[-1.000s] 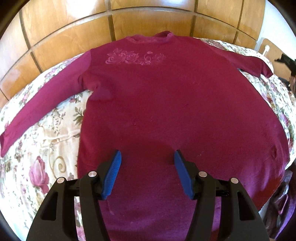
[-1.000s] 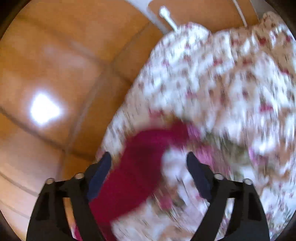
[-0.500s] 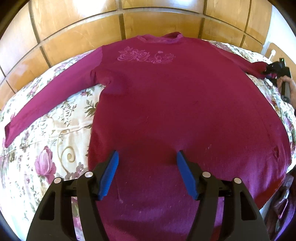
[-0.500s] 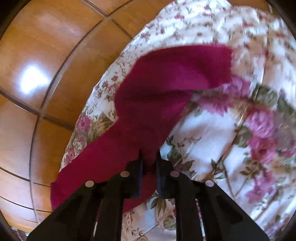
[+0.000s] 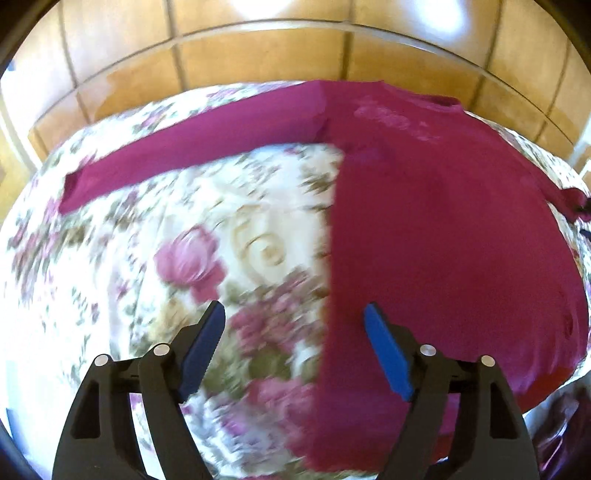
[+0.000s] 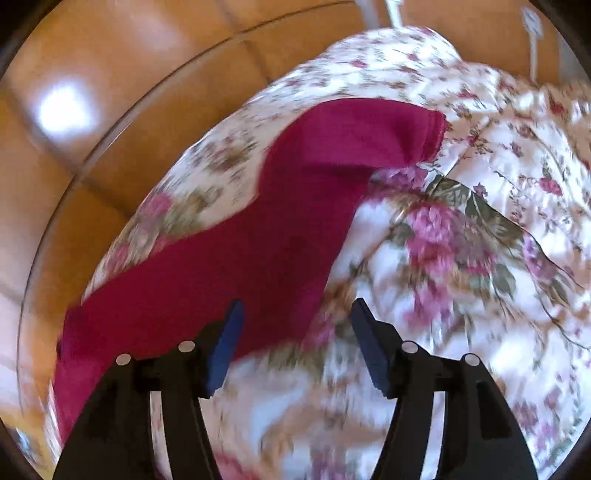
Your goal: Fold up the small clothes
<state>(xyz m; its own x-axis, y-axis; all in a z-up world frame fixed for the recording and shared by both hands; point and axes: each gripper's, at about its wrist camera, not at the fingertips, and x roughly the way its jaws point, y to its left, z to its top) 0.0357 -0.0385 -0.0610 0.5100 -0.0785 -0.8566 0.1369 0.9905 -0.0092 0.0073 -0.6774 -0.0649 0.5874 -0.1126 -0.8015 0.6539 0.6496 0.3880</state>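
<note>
A dark red long-sleeved top [image 5: 443, 229] lies flat on a floral bedspread [image 5: 147, 258], its left sleeve [image 5: 192, 151] stretched out toward the left. My left gripper [image 5: 293, 343] hovers over the top's left side edge, its jaws opening; only bedspread and the garment's edge show beneath, nothing pinched. In the right wrist view the other sleeve [image 6: 258, 240] lies on the bedspread [image 6: 480, 258] with its cuff [image 6: 428, 133] bunched and folded. My right gripper [image 6: 295, 343] is just above that sleeve's lower edge, jaws opening, the pads clear of the cloth.
Wooden panelling [image 5: 258, 48] runs behind the bed in the left wrist view and at the left of the right wrist view, as wooden panelling [image 6: 110, 92]. A white post [image 6: 391, 11] stands at the far bed corner. More dark cloth [image 5: 569, 435] sits at the lower right.
My left gripper slid left from the top's middle to its side edge and opened wider. My right gripper pinched the sleeve, then let it go; the cuff now lies crumpled.
</note>
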